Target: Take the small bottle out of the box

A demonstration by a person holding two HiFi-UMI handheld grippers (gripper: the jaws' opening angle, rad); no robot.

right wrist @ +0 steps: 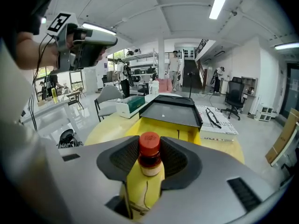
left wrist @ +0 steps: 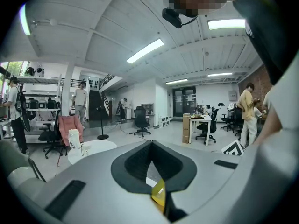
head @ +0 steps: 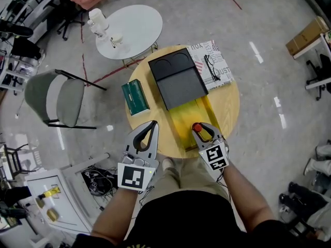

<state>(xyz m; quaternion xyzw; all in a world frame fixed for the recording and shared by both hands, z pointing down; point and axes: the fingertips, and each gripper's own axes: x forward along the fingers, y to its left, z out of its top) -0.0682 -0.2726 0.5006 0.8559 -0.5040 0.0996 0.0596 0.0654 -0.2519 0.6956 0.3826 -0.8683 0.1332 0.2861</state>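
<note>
A small bottle (right wrist: 150,157) with a red cap and a pale label stands upright between the jaws of my right gripper (right wrist: 150,143), whose pads press on its sides. In the head view the red-capped small bottle (head: 197,127) and the right gripper (head: 202,128) are over the near end of the open yellow box (head: 189,115). A black tray-like lid (head: 178,79) covers the box's far half. My left gripper (head: 153,124) hovers at the table's near edge, left of the box, fingertips together and holding nothing; the left gripper (left wrist: 152,143) points out over the room.
The box lies on a round wooden table (head: 227,107). A green carton (head: 135,97) sits left of the box, a magazine with glasses (head: 214,66) to its right. A white round table (head: 134,27) and a grey chair (head: 57,97) stand beyond.
</note>
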